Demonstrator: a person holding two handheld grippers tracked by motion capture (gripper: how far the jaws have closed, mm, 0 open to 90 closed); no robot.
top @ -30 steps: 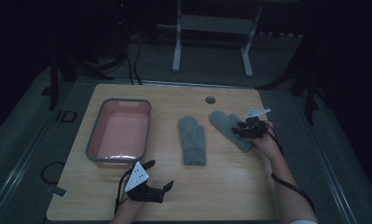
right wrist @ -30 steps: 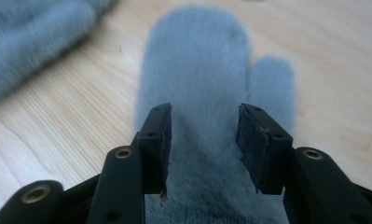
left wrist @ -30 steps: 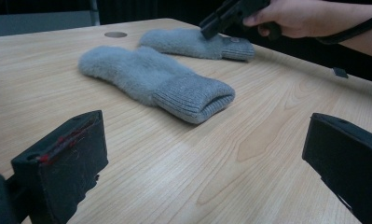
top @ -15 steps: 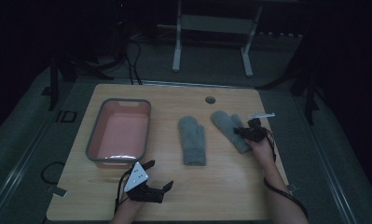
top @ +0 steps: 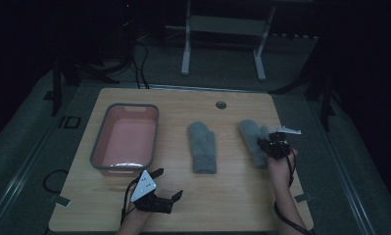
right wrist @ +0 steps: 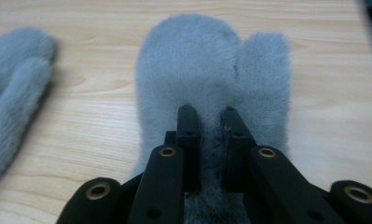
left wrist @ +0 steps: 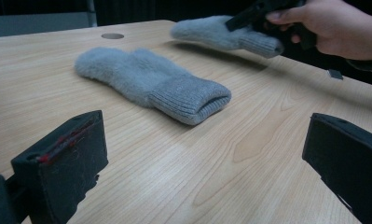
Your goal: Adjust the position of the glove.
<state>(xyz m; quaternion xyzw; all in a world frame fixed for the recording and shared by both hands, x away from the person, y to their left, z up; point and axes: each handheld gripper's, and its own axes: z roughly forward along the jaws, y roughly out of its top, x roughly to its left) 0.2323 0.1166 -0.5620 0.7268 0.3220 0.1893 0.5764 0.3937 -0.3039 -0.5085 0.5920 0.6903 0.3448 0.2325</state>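
Right tongs (right wrist: 207, 116) are pinching a fold of the right mitten (right wrist: 211, 70) near its cuff, mitten mostly flat on the table (top: 232, 196) at the right side. In the left gripper view its cuff end looks a bit off the wood, so prob mid-lift. Bite looks thin, just fluff between the jaws, imo. Better to keep them squeezed hard and lift slow and straight up, else the pile slips out.

Left tongs (top: 166, 188) are spread wide, parked at the near edge, holding nothing, just near the pink tub (top: 101, 147). Second mitten (top: 202, 147) lies mid-table between tub and the held one, well apart from both.

If the tub is the target, carry high enough to clear the other mitten and the rim, and drop w/ the cuff inside.
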